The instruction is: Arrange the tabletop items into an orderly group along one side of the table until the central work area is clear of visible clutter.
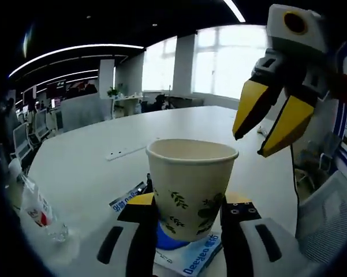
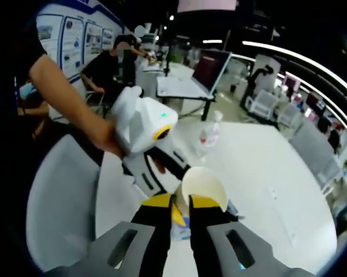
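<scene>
A paper cup (image 1: 190, 190) with green leaf print stands upright on a blue-and-white packet (image 1: 191, 262) near the table edge. My left gripper (image 1: 187, 210) has a jaw pressed to each side of the cup's lower half. In the right gripper view a hand holds the left gripper (image 2: 173, 173) against the cup (image 2: 203, 186). My right gripper (image 1: 249, 145) hangs above and to the right of the cup, its yellow jaws apart and holding nothing. Its own jaws (image 2: 181, 210) rise just short of the cup.
A clear water bottle (image 1: 37, 210) lies at the left on the white table (image 1: 179, 124), also seen upright-looking as a bottle (image 2: 209, 135). A white power strip (image 1: 124, 153) lies mid-table. Another packet (image 1: 127, 199) peeks out left of the cup. A chair (image 1: 329, 213) stands at the right.
</scene>
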The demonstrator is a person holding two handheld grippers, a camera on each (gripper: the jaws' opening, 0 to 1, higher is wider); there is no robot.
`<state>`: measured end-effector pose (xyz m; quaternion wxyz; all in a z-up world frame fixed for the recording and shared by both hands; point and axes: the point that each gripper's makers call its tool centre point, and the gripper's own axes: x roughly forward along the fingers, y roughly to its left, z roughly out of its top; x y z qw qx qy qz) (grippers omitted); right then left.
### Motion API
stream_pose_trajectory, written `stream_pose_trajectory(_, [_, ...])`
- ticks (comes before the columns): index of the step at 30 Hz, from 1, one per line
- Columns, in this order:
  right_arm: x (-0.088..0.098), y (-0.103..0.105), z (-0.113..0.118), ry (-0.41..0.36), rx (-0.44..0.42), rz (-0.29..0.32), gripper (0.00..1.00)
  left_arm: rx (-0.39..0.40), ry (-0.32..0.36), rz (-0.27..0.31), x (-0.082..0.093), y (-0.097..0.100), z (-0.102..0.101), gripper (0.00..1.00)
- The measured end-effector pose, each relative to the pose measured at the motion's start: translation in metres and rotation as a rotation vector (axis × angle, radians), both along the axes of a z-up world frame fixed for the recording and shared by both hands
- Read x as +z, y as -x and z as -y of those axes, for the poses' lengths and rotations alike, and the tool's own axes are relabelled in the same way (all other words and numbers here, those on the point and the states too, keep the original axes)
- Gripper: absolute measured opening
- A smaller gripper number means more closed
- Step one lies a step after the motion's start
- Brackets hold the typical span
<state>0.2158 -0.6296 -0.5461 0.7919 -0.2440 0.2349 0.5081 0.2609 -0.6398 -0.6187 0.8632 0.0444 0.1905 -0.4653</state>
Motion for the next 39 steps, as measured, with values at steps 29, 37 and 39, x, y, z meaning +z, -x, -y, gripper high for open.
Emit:
stream_pose_trajectory(29, [-0.012, 0.006, -0.017, 0.100, 0.107, 0.005, 0.00, -0.089, 0.016, 0.083, 0.014, 0.010, 0.010, 0.42])
stream_pose_trajectory(37, [-0.010, 0.010, -0.020, 0.126, 0.139, 0.023, 0.00, -0.097, 0.001, 0.092, 0.015, 0.010, 0.011, 0.42])
stream_pose_trajectory(39, [-0.012, 0.012, -0.021, 0.133, 0.152, 0.020, 0.00, -0.100, 0.000, 0.091, 0.014, 0.011, 0.011, 0.42])
